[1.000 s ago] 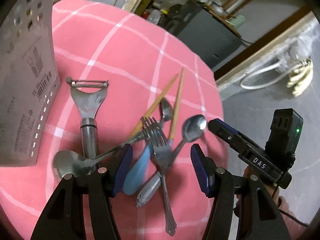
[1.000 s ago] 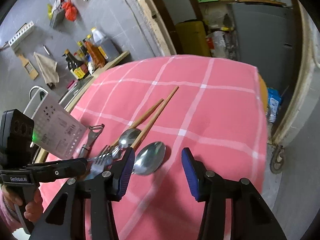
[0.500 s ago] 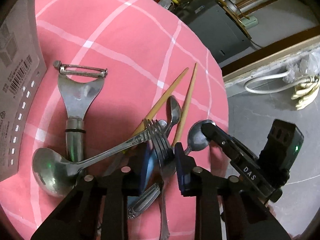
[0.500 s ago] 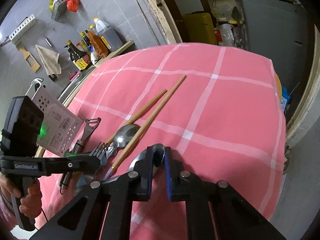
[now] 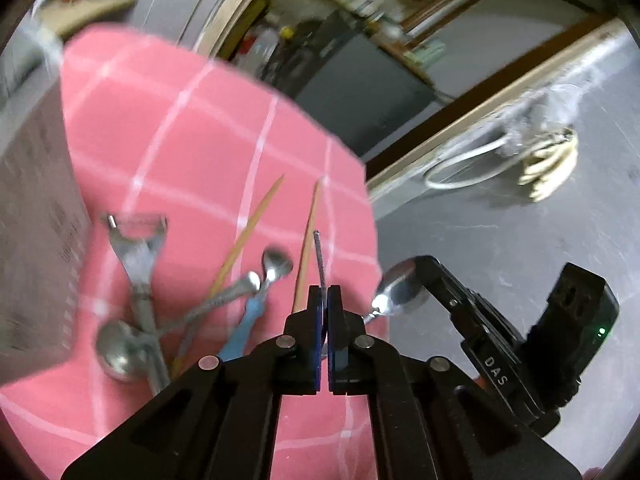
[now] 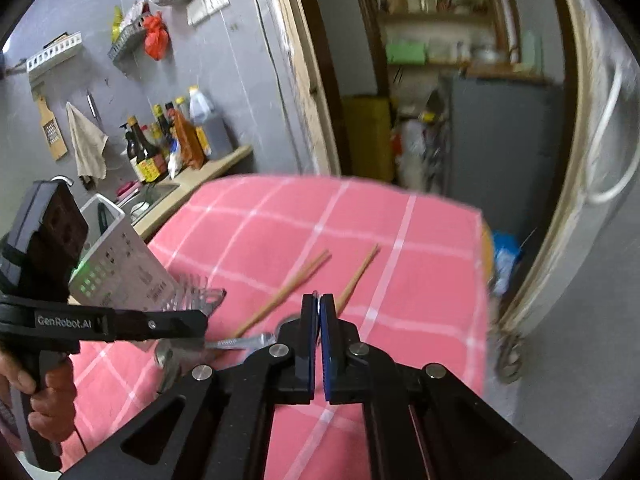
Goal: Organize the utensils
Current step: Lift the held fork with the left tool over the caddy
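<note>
My left gripper [image 5: 324,292] is clamped on the fork [image 5: 319,256], which I see edge-on, its thin metal sticking up past the pads above the pink tablecloth [image 5: 180,128]. My right gripper [image 6: 319,300] is closed tight on the spoon [image 5: 396,290]; from the left camera its bowl hangs off the cloth's right edge, over the floor. On the cloth, left of the fork, lie two chopsticks [image 5: 248,232], a blue-handled spoon [image 5: 256,304], a ladle [image 5: 120,348] and a peeler [image 5: 138,248] (all blurred). The white holder [image 6: 120,264] stands at the cloth's left edge, and a hand [image 6: 48,392] grips the left tool's handle.
</note>
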Demonstrator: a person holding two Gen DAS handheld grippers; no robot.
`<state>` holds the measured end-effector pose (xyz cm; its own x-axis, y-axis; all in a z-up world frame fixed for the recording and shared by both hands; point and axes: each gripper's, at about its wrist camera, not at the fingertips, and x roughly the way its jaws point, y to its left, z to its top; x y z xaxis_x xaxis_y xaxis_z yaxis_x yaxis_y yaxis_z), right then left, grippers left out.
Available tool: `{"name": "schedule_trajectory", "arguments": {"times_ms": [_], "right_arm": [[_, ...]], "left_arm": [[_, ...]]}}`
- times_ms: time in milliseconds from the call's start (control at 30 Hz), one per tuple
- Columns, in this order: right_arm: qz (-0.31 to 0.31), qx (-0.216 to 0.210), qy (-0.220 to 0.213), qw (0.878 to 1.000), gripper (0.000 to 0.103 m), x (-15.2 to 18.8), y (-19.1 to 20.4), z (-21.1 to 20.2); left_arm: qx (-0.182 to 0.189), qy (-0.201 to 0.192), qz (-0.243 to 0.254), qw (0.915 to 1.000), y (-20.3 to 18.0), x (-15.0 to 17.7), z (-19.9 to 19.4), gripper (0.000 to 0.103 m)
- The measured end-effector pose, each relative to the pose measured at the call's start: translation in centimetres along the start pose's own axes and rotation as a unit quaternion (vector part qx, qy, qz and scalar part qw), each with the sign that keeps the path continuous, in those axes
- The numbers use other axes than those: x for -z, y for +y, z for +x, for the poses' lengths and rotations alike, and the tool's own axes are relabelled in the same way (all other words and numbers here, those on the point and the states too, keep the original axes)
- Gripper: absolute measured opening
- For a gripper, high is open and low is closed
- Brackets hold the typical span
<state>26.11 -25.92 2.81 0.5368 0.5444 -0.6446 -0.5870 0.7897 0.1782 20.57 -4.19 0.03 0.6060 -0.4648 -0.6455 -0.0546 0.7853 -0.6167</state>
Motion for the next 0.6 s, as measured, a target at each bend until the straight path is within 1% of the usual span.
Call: {"name": "schedule_trajectory", "arguments": {"times_ms": [100,267,433,600], "right_arm": [[-0.019,0.035,-0.034,0.999,0.003,-0.9,2.1,-2.3],[-0.028,0.064,-0.093,0.993,0.003,-2.9,5.5,-5.4],[-0.052,0.085,-0.159,0.982,0.003,-5.5,10.0,-7.9],[-0.090,0.082,-0.220,0.968,0.003,-8.5,15.3,-9.6]], "left_arm": [[0.014,-0.035,0.030,0.9988,-1.6,-0.7,-2.8,0.000],[0.034,-0.087,0.078,0.9926,-3.9,-1.8,-7.2,0.000],[0.050,-0.150,0.114,0.9809,-5.0,-3.9,-12.5,0.000],[0.045,-0.213,0.146,0.9651,-4.4,-5.7,-17.2,0.000]]}}
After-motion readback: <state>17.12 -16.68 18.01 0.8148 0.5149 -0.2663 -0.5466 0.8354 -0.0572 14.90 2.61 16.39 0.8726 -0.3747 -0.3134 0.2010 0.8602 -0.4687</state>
